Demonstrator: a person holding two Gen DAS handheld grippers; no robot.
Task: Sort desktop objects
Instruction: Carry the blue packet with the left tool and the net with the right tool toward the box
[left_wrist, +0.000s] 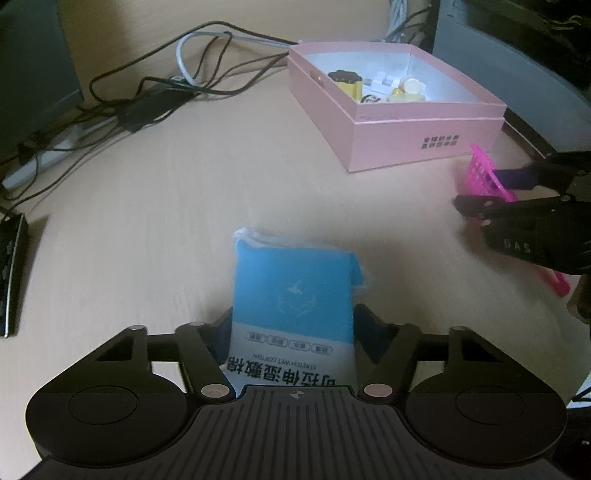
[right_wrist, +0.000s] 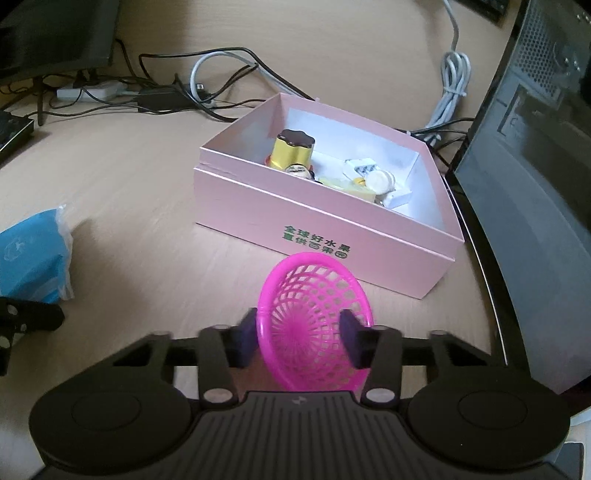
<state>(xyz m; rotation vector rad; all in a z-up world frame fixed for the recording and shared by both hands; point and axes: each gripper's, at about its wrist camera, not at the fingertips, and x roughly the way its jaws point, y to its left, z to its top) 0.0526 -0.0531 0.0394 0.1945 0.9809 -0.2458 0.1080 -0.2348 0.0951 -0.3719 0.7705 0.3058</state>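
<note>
A blue and white packet of wet wipes stands tilted off the wooden desk between the fingers of my left gripper, which is shut on its lower half. A pink mesh basket is tipped up on its edge, and my right gripper is shut on it, one pad outside the rim and one inside. The open pink box sits just beyond the basket and holds a yellow tin and small white items. In the left wrist view the box is at the far right, with the right gripper and basket beside it.
Tangled cables and a power strip lie across the back of the desk. A dark computer case stands close to the right of the box. A dark keyboard edge lies at the left.
</note>
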